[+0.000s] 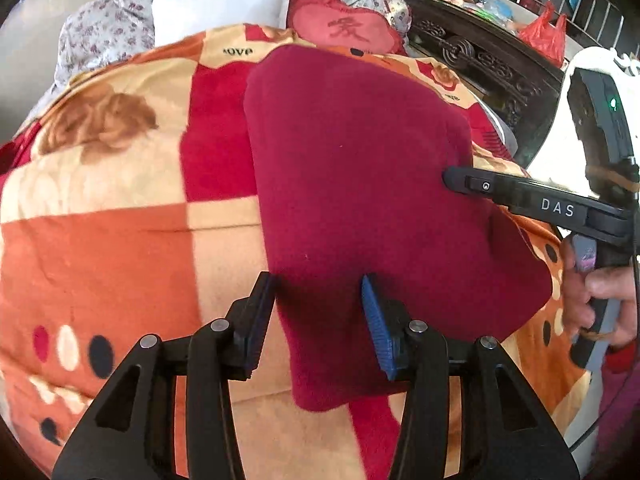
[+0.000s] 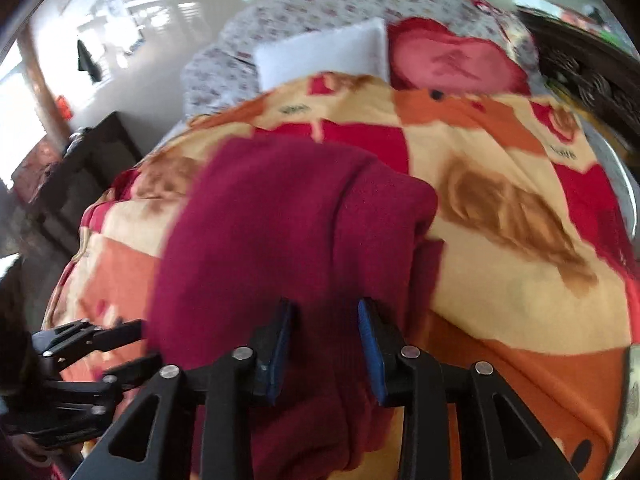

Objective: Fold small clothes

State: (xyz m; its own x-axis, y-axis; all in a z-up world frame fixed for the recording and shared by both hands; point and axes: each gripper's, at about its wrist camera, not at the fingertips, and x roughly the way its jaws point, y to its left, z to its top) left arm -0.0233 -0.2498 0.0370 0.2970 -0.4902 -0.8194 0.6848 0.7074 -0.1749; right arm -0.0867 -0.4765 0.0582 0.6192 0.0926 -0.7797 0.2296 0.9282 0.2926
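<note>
A dark red knit garment lies folded on a patterned orange, red and cream blanket. My left gripper is open, its blue-padded fingers straddling the garment's near edge. My right gripper reaches in from the right over the garment's right side, held by a hand. In the right wrist view the garment fills the middle, and my right gripper is open with the cloth between and under its fingers. The left gripper shows at the lower left.
A white pillow, a red heart-shaped cushion and a floral quilt lie at the far end of the bed. A dark carved wooden headboard runs along the right. A dark cabinet stands to the left.
</note>
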